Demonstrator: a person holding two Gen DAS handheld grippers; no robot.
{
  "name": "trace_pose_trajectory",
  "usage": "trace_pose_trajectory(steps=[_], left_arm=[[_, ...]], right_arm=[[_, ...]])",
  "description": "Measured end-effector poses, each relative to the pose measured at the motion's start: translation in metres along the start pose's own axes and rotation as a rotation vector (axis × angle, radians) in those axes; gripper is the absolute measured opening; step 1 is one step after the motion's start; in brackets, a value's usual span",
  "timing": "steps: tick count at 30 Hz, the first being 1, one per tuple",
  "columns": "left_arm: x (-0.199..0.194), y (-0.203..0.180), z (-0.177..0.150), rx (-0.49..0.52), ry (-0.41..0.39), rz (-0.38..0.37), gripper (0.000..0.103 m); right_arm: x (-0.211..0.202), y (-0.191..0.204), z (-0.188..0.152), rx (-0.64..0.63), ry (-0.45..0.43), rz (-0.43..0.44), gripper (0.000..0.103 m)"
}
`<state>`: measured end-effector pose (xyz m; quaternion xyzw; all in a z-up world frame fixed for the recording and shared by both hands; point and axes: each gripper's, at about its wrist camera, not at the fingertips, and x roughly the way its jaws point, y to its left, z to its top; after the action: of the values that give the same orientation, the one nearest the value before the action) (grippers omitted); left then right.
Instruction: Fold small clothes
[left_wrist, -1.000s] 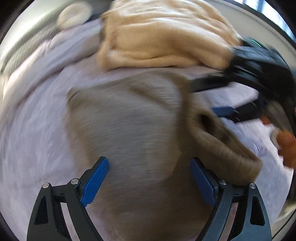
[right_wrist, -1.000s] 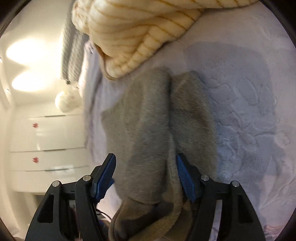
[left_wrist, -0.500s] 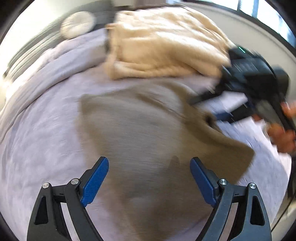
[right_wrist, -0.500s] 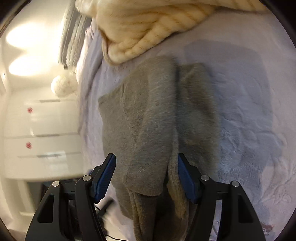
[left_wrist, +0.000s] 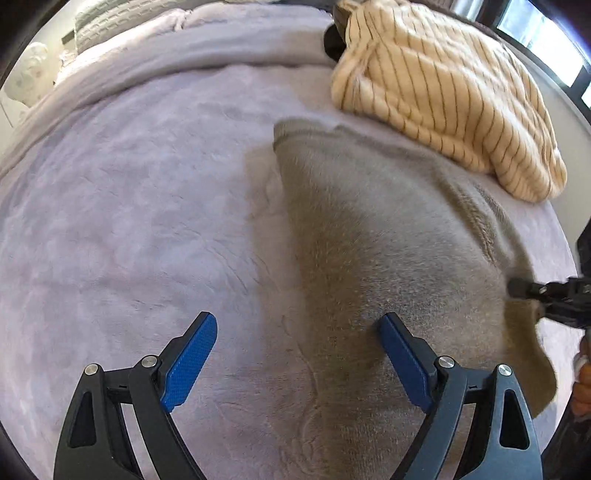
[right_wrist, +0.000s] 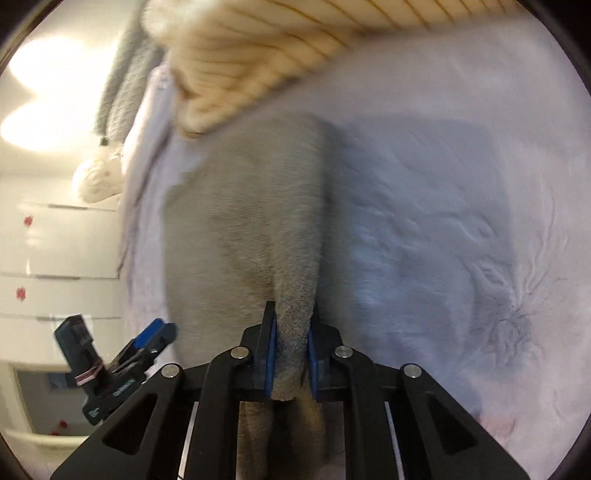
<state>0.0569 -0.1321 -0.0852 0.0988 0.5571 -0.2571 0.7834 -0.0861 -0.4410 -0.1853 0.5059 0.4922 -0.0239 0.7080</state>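
A grey-brown fleece garment (left_wrist: 388, 251) lies spread on the lilac bed cover (left_wrist: 129, 221). My left gripper (left_wrist: 297, 350) is open and empty, held just above the garment's left edge, its right finger over the cloth. My right gripper (right_wrist: 291, 332) is shut on a pinched fold of the same garment (right_wrist: 251, 221). In the left wrist view the right gripper (left_wrist: 546, 295) grips the cloth's right edge. In the right wrist view the left gripper (right_wrist: 147, 339) shows at the lower left.
A cream striped knitted garment (left_wrist: 443, 92) lies bunched at the far side of the bed, touching the grey one. Grey pillows (left_wrist: 96, 26) sit at the head. White drawers (right_wrist: 55, 258) stand beside the bed. A window (left_wrist: 535, 22) is at the far right.
My right gripper has closed on a fold of the grey garment. My left gripper has shifted left, so the garment now lies mostly to its right, spread flatter.
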Motion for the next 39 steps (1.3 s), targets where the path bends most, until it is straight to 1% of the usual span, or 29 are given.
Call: trace_pose_trajectory(steps=[1,2,3,5,6,7,8,10,11,12,13,15,16,17,19,20,22,23,24,25,27,30,31,33,36,39], left_arm=[[0.003,0.001,-0.001,-0.006,0.004,-0.011,0.091],[0.006,-0.001,0.001,-0.005,0.005,-0.015,0.091],[0.004,-0.001,0.001,-0.001,0.003,-0.011,0.091],[-0.002,0.0,0.0,0.022,-0.009,0.006,0.091],[-0.004,0.002,-0.001,0.035,-0.009,0.014,0.091],[-0.005,0.003,-0.001,0.044,-0.006,0.02,0.091],[-0.007,0.006,-0.001,0.047,-0.002,0.026,0.091],[-0.013,0.012,-0.002,0.04,0.001,0.038,0.09],[-0.015,0.015,-0.002,0.035,-0.001,0.035,0.09],[-0.019,0.017,-0.002,0.03,-0.002,0.022,0.09],[-0.022,0.018,-0.003,0.025,0.002,0.006,0.09],[-0.027,0.016,-0.005,0.019,0.012,-0.02,0.091],[-0.028,0.014,-0.006,0.018,0.016,-0.037,0.09],[-0.029,0.01,-0.008,0.019,0.022,-0.058,0.09],[-0.025,0.0,-0.014,0.029,0.043,-0.095,0.09],[-0.021,-0.005,-0.017,0.038,0.056,-0.096,0.091],[-0.01,-0.011,-0.024,0.056,0.084,-0.088,0.091],[-0.002,-0.011,-0.03,0.062,0.111,-0.063,0.091],[0.003,-0.01,-0.034,0.06,0.128,-0.057,0.091],[0.006,-0.005,-0.039,0.046,0.137,-0.077,0.091],[0.007,0.002,-0.045,0.02,0.144,-0.108,0.091],[0.01,0.009,-0.05,-0.001,0.162,-0.137,0.091],[0.011,0.008,-0.05,0.0,0.165,-0.137,0.091],[0.01,0.005,-0.049,0.013,0.164,-0.127,0.091],[0.008,0.0,-0.048,0.039,0.162,-0.104,0.091],[0.008,0.0,-0.046,0.035,0.169,-0.104,0.091]], right_arm=[[-0.004,-0.007,-0.002,0.04,-0.015,0.03,0.019],[-0.008,-0.009,-0.004,0.067,-0.036,0.042,0.02],[-0.014,-0.01,-0.007,0.069,-0.051,0.033,0.023],[-0.026,-0.005,-0.012,0.048,-0.081,-0.032,0.027],[-0.034,-0.002,-0.016,0.028,-0.096,-0.077,0.032],[-0.043,0.003,-0.02,0.009,-0.111,-0.104,0.033],[-0.049,0.009,-0.024,-0.003,-0.121,-0.109,0.033],[-0.063,0.022,-0.035,-0.028,-0.137,-0.088,0.033],[-0.079,0.019,-0.041,-0.045,-0.141,-0.072,0.033],[-0.084,0.034,-0.048,-0.085,-0.144,-0.055,0.033],[-0.084,0.043,-0.052,-0.112,-0.141,-0.044,0.032],[-0.076,0.07,-0.063,-0.195,-0.103,-0.013,0.032],[-0.076,0.073,-0.07,-0.219,-0.083,-0.01,0.032],[-0.066,0.083,-0.07,-0.242,-0.063,-0.022,0.03],[-0.041,0.093,-0.072,-0.283,-0.029,-0.09,0.029],[-0.035,0.09,-0.073,-0.284,-0.019,-0.126,0.028],[-0.031,0.078,-0.078,-0.274,-0.008,-0.164,0.023],[-0.029,0.068,-0.079,-0.244,-0.006,-0.19,0.022],[-0.029,0.057,-0.081,-0.211,-0.007,-0.208,0.017],[-0.03,0.045,-0.083,-0.18,-0.01,-0.221,0.006],[-0.037,0.02,-0.092,-0.132,-0.019,-0.22,0.001],[-0.041,-0.012,-0.097,0.011,-0.047,-0.117,0.0],[-0.041,-0.015,-0.097,0.031,-0.054,-0.106,0.0],[-0.043,-0.015,-0.099,0.031,-0.063,-0.109,0.0],[-0.047,-0.005,-0.101,-0.003,-0.061,-0.142,0.0],[-0.056,0.003,-0.103,-0.012,-0.064,-0.157,0.0]])
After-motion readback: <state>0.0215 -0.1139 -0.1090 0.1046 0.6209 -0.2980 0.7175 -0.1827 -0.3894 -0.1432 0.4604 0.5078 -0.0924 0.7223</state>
